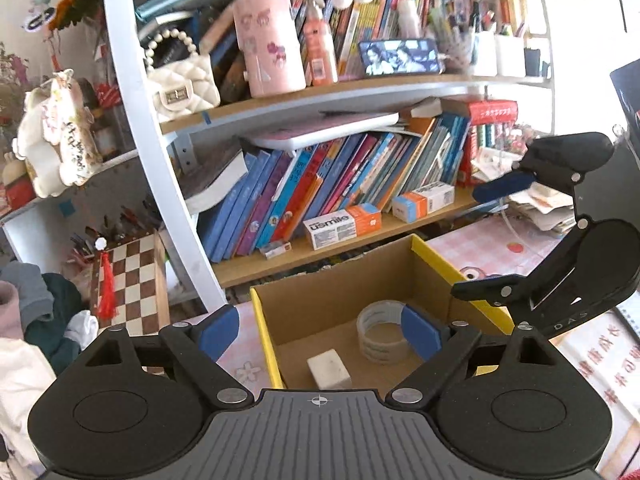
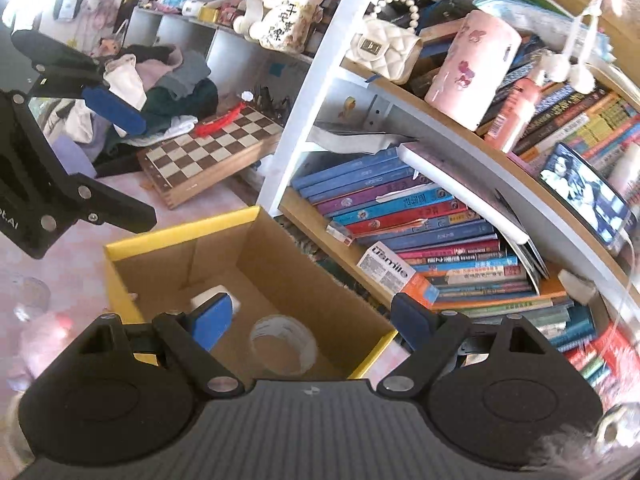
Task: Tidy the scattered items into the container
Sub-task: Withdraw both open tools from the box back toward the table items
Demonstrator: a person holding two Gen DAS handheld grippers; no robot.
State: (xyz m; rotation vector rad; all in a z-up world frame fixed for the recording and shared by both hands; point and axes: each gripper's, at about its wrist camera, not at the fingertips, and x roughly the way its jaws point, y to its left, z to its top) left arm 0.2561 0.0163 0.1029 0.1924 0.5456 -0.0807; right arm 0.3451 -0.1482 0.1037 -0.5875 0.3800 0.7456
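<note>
Two items lie in the cardboard box (image 1: 340,300): tape roll (image 1: 380,336) and white block (image 1: 330,368), prob. an eraser. Both light, stiff; pinch tape across its rim. Left hand-held gripper (image 1: 320,334) and right hand-held gripper (image 2: 312,318) spread wide, empty.

Tape roll (image 1: 382,336): right side hidden behind a blue gripper finger (image 1: 420,330). White block (image 2: 208,296): mostly hidden behind a finger. Book titles (image 1: 320,188): too small to read. Phone (image 2: 588,196): screen image blurred.
</note>
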